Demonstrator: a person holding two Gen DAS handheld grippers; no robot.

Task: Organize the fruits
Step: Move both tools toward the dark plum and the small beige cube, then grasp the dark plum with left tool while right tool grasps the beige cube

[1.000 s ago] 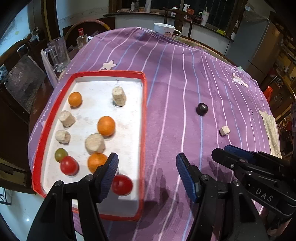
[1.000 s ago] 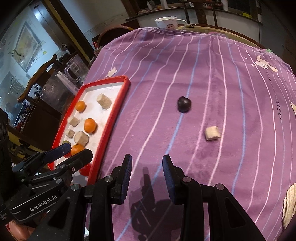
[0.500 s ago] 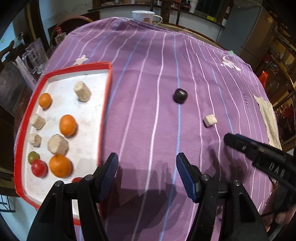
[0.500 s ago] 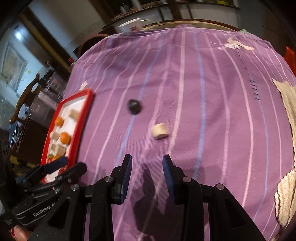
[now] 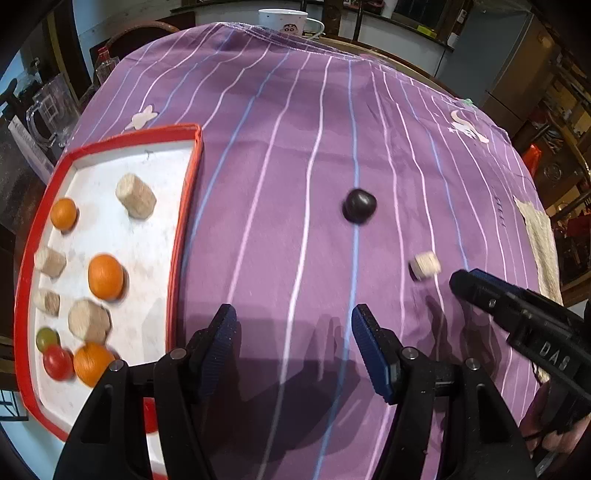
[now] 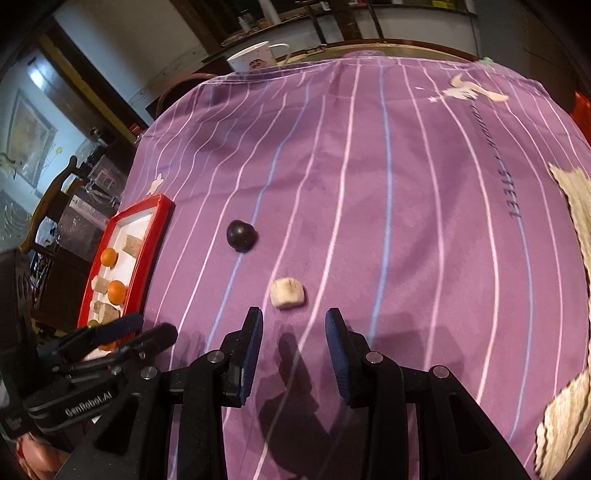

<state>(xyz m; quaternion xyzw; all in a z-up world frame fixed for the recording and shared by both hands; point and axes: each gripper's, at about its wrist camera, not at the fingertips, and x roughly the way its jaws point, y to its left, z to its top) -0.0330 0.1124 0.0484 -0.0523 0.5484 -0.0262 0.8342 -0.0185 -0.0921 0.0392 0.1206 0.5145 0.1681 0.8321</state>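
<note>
A red-rimmed white tray (image 5: pixel 186 206) at the left holds oranges (image 5: pixel 105 276), red tomatoes (image 5: pixel 58 362), a green fruit and several beige cork-like pieces (image 5: pixel 135 201). A dark plum (image 5: pixel 359 211) and a small beige piece (image 5: pixel 425 264) lie on the purple striped cloth. My left gripper (image 5: pixel 291 347) is open and empty beside the tray's right rim. My right gripper (image 6: pixel 294 350) is open and empty, just short of the beige piece (image 6: pixel 287 292), with the plum (image 6: pixel 241 235) farther off to its left. The tray shows in the right wrist view (image 6: pixel 147 251).
A white mug (image 5: pixel 284 21) stands at the table's far edge. A glass jug (image 5: pixel 50 110) stands off the table's left side. A beige woven mat (image 6: pixel 576 206) lies at the right edge. Chairs and counters surround the table.
Both grippers have swung right, away from the tray. The right gripper has come close to the beige piece and opened a little wider.
</note>
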